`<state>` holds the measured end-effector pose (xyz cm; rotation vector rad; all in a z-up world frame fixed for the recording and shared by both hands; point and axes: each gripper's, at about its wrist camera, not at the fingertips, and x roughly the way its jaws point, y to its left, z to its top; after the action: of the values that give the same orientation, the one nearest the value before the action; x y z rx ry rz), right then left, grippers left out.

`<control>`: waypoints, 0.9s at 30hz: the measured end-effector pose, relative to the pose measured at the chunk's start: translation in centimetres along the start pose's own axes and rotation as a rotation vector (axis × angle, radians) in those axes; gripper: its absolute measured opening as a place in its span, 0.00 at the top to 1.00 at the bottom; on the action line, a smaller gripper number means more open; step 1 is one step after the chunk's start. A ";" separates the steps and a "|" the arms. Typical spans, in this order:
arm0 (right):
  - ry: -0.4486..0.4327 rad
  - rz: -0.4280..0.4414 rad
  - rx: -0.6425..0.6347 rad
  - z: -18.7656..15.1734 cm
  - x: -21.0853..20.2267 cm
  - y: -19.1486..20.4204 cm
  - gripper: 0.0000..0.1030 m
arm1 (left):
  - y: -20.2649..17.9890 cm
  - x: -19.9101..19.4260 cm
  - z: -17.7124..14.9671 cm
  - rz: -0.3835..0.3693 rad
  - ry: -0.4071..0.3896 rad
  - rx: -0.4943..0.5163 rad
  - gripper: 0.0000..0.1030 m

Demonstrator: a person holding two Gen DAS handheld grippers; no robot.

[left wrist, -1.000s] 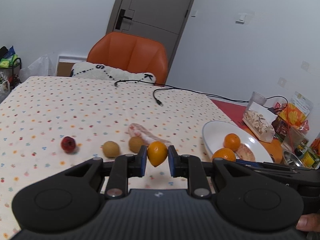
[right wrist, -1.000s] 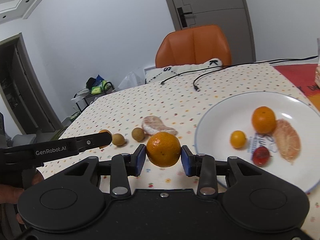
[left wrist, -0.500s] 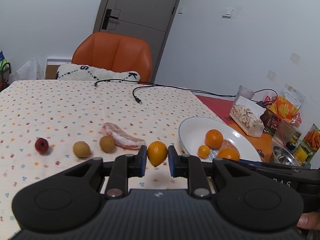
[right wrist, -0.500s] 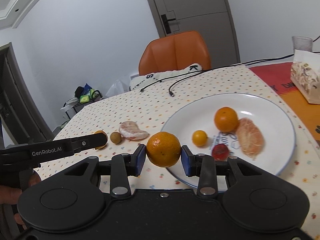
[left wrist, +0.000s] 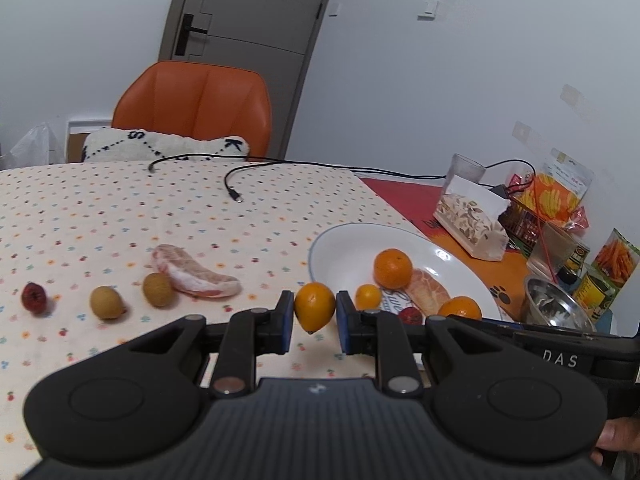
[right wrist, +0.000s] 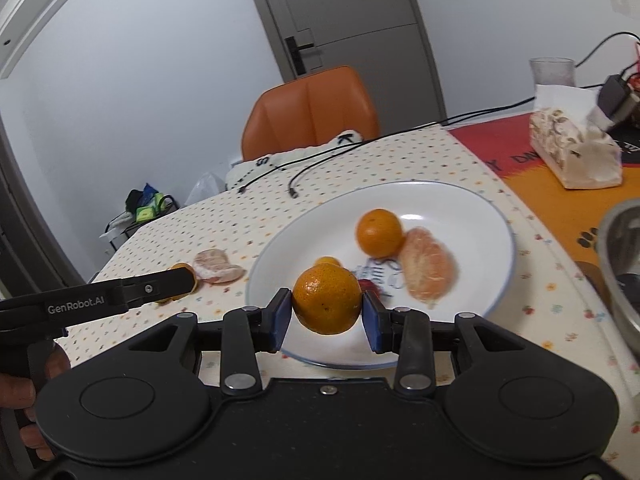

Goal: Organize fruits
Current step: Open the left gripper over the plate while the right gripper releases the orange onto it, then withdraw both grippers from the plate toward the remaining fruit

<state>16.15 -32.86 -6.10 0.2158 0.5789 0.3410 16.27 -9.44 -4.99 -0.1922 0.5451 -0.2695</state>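
Observation:
My left gripper (left wrist: 315,317) is shut on a small yellow-orange fruit (left wrist: 315,307), held above the tablecloth just left of the white plate (left wrist: 340,240). My right gripper (right wrist: 326,316) is shut on a mandarin (right wrist: 327,298), held over the near rim of the plate (right wrist: 496,216). The plate holds an orange (right wrist: 379,232), a peeled citrus piece (right wrist: 428,266), a small kumquat (left wrist: 368,296) and a red fruit (left wrist: 409,315). On the cloth lie a peeled segment (left wrist: 192,270), two brown longans (left wrist: 158,289) (left wrist: 106,302) and a red fruit (left wrist: 34,297).
An orange chair (left wrist: 192,108) with a cushion stands at the far side. Black cables (left wrist: 236,188) cross the table. A tissue box (left wrist: 472,216), snack bags, cans and a metal bowl (left wrist: 556,308) crowd the right side.
Both grippers have moved right toward the plate with their fruits still held. The right gripper now hangs over the plate's near rim.

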 end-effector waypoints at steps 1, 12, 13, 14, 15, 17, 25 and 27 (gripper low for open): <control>0.000 -0.004 0.003 0.0 -0.1 -0.2 0.65 | -0.3 0.2 0.0 -0.004 0.002 0.004 0.80; -0.007 -0.044 0.033 0.1 -1.1 -2.2 0.60 | -2.5 1.8 0.3 -0.049 0.014 0.033 0.80; -0.009 -0.045 0.033 0.1 -1.3 -2.2 0.60 | -2.8 1.8 0.4 -0.053 0.013 0.035 0.80; -0.012 -0.047 0.032 0.1 -1.4 -2.3 0.60 | -3.0 1.9 0.4 -0.057 0.012 0.038 0.80; -0.014 -0.048 0.032 0.2 -1.6 -2.4 0.60 | -3.2 2.0 0.5 -0.062 0.012 0.041 0.80; -0.016 -0.049 0.039 0.2 -1.7 -2.7 0.60 | -3.6 2.2 0.6 -0.073 0.015 0.041 0.80; -0.018 -0.043 0.044 0.2 -1.9 -2.8 0.60 | -3.4 1.9 0.7 -0.038 0.005 0.029 0.65; -0.019 -0.037 0.043 0.2 -1.9 -2.7 0.60 | -2.9 1.6 0.7 -0.016 0.001 0.024 0.61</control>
<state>15.46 -36.06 -5.79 0.2495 0.5715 0.2907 17.39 -12.56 -4.48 -0.1734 0.5417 -0.2920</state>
